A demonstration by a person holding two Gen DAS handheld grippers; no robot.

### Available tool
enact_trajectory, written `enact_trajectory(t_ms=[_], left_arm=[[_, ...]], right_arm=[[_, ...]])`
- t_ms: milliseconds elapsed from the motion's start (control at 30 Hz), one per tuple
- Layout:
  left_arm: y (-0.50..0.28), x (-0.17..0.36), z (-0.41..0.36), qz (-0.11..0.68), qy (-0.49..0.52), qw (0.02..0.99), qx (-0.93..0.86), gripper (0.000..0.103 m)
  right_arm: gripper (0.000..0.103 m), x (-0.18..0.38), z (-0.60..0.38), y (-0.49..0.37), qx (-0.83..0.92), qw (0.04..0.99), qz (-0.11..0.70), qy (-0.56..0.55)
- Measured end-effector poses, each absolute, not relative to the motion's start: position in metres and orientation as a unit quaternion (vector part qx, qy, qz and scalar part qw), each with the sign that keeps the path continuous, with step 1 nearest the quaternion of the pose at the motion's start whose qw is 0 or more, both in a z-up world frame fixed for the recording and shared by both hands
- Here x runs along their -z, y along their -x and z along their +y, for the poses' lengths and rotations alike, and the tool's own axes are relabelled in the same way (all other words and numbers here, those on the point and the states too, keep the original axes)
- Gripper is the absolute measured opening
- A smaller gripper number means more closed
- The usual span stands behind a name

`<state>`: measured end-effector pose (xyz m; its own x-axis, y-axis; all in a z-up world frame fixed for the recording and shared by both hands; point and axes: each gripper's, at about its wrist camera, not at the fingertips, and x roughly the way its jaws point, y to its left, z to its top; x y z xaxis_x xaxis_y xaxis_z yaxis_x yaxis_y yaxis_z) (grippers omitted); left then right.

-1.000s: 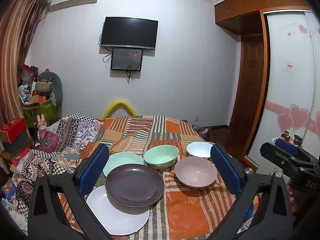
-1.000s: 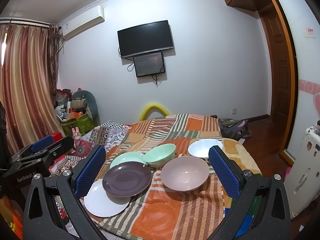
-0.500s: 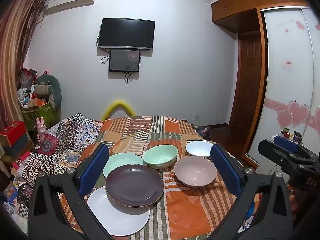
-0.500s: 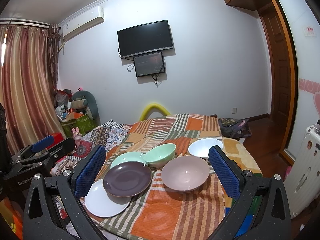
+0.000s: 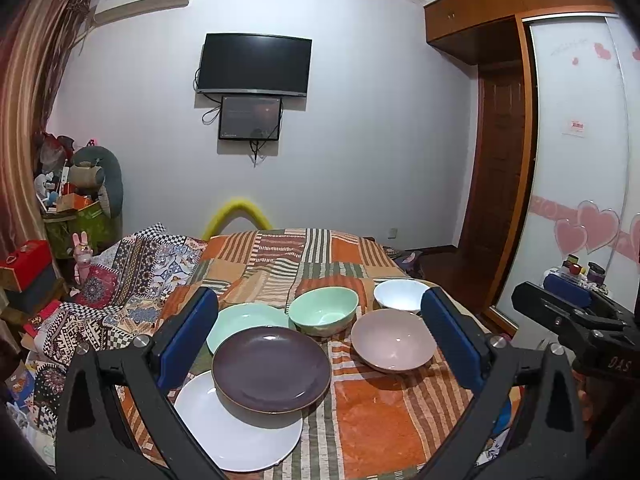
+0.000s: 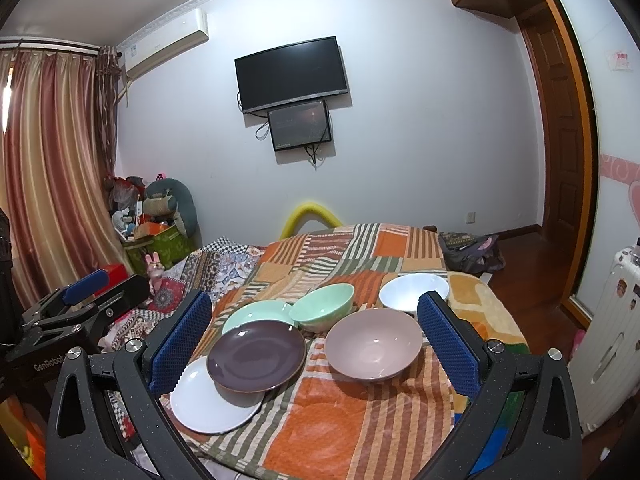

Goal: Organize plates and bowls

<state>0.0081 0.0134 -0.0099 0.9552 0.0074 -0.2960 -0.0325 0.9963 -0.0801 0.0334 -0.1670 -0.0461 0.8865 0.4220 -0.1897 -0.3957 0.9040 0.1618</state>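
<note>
On the striped orange blanket [image 5: 372, 420] a dark purple plate [image 5: 271, 368] [image 6: 256, 355] overlaps a white plate [image 5: 236, 436] [image 6: 208, 406] and a mint plate [image 5: 244, 318] [image 6: 256, 312]. A mint bowl [image 5: 323, 310] [image 6: 322, 306], a pink bowl [image 5: 393, 340] [image 6: 373, 344] and a white bowl [image 5: 400, 294] [image 6: 412, 291] stand to their right. My left gripper [image 5: 320, 340] is open, held above and short of the dishes. My right gripper [image 6: 314, 340] is open too, empty. Each gripper shows at the edge of the other's view.
The bed's near edge runs just under the grippers. A patchwork cloth [image 5: 132, 276] covers the left side. Boxes and toys [image 5: 76, 216] pile at the far left, curtains [image 6: 44, 184] behind. A white suitcase [image 6: 608, 344] and wooden door [image 6: 560, 128] stand right.
Both views have shifted only slightly; the dishes lie where they were and both grippers stay open.
</note>
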Motion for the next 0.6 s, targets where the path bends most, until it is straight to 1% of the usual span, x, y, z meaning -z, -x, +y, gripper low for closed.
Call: enact_trajectory(t_ms=[267, 600], left_arm=[[-0.028, 0.029, 0.041, 0.188, 0.042, 0.981, -0.026, 0.103], [-0.077, 0.082, 0.094, 0.282, 0.075, 0.956, -0.035, 0.102]], right_arm=[[0.102, 0.059, -0.154, -0.053, -0.222, 0.962, 0.148, -0.059], [0.102, 0.088, -0.121, -0.092, -0.243, 0.945, 0.213, -0.039]])
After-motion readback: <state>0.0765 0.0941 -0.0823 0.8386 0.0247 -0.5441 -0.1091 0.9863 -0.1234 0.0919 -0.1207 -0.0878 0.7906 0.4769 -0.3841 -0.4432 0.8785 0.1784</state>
